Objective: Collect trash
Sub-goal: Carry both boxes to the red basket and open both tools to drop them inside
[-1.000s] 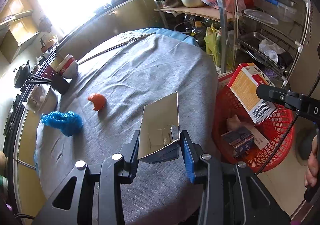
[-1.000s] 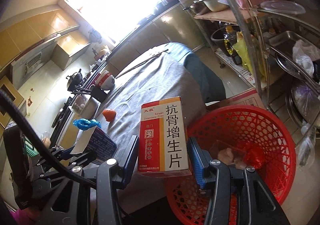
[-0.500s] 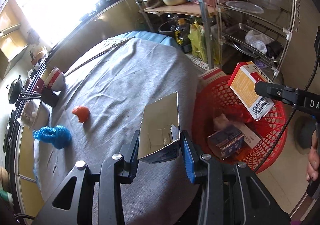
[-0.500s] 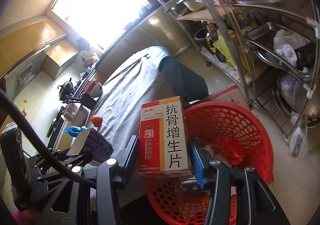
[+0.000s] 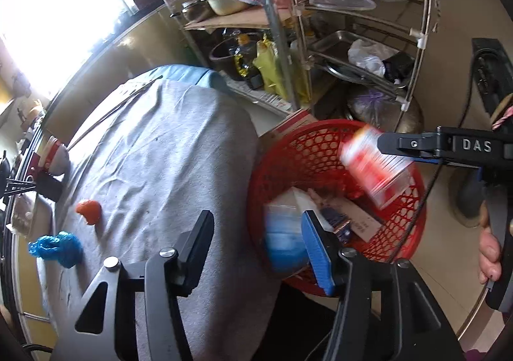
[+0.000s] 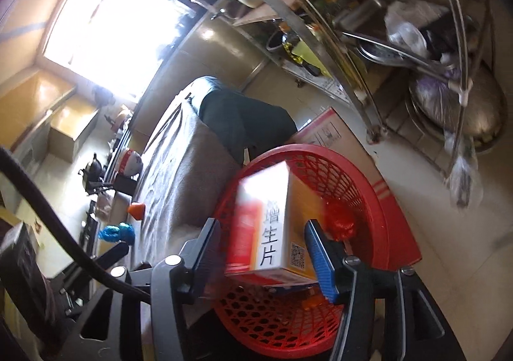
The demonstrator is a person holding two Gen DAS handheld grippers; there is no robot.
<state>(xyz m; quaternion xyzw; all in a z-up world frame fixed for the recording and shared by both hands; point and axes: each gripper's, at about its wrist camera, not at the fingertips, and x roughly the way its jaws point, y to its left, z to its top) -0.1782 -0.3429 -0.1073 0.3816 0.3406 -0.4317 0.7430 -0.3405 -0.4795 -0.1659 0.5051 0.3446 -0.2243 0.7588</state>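
Observation:
My left gripper is open; a blurred blue box is falling from it into the red mesh basket beside the table. My right gripper is open too; the orange-and-white medicine box is dropping, blurred, between its fingers over the basket, and shows blurred in the left wrist view. An orange peel and a crumpled blue bag lie on the grey tablecloth; both also show in the right wrist view, peel and bag.
A metal shelf rack with pots, trays and bags stands behind the basket. A cardboard box lies against the basket's far side. Bowls and a dark holder stand at the table's left edge.
Both grippers have opened over the basket. The blue box has left the left gripper and the medicine box is slipping from the right one; both are blurred in fall.

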